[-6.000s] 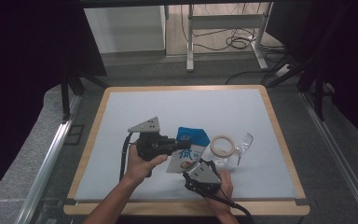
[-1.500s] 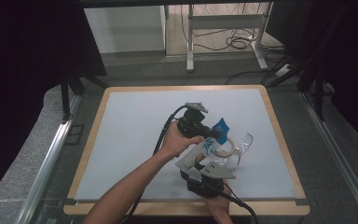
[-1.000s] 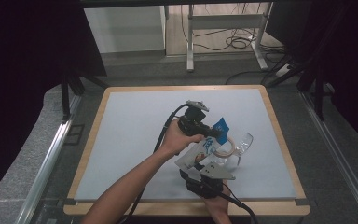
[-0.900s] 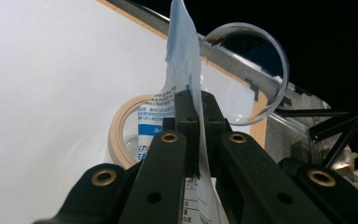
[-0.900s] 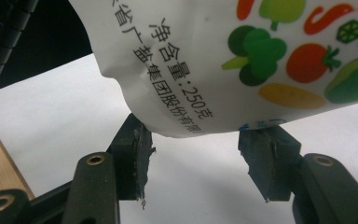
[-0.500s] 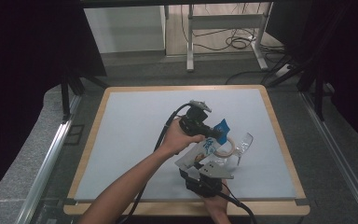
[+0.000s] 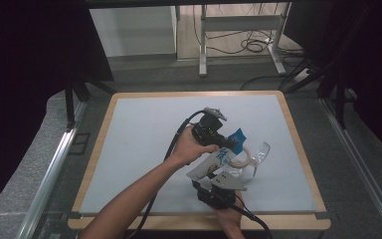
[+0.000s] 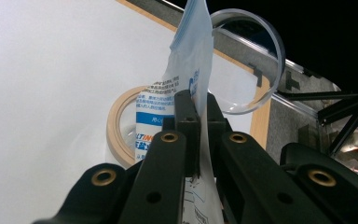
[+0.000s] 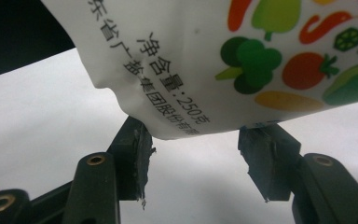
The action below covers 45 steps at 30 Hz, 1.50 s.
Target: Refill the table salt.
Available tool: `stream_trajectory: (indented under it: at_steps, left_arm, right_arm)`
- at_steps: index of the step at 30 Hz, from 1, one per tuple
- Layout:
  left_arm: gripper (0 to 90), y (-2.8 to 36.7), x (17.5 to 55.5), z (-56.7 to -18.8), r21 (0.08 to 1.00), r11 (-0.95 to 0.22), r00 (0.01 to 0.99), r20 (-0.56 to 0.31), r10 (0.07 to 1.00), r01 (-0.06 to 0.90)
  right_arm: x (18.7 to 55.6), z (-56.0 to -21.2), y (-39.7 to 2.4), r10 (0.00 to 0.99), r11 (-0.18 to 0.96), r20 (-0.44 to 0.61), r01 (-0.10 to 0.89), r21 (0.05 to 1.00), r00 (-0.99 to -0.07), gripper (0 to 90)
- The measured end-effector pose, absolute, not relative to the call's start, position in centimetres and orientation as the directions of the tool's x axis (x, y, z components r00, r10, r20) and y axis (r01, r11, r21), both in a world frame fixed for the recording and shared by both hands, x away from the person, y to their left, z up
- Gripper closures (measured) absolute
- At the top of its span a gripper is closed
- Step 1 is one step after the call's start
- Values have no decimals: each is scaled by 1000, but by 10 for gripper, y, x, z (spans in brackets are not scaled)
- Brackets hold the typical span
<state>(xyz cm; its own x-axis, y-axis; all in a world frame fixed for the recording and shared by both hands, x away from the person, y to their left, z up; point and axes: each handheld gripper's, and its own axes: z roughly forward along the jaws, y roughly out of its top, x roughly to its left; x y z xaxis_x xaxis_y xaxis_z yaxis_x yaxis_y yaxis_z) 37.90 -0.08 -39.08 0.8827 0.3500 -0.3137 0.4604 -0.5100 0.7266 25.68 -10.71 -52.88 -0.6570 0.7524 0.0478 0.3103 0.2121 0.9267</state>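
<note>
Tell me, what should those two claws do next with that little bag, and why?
Probably tip the pouch a little further over the clear glass jar. The left claw is shut on the pouch's upper part, the right claw grips its bottom end, and the pouch hangs beside the jar's open mouth and the wooden ring. Whether the pouch is already open I can't tell.

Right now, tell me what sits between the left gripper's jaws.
In the left gripper view, the left gripper pinches the pouch's thin edge; nothing else lies between the jaws.
</note>
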Motion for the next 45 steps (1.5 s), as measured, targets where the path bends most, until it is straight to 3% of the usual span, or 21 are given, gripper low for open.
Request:
stream_trajectory:
  at_steps: [24, 34, 45]
  left_arm:
    - [900, 1, 384, -392, 712, -521, 880, -327, 345, 470]
    - [900, -2, 386, -393, 714, -528, 887, -334, 320, 460]
    - [900, -6, 388, -396, 703, -535, 882, -348, 318, 469]
  right_arm:
    - [253, -528, -104, 763, 210, 40, 306, 929, -645, 467]
    - [246, -520, -99, 760, 252, -33, 248, 935, -649, 469]
    - [247, -522, -104, 764, 211, 11, 266, 941, -645, 471]
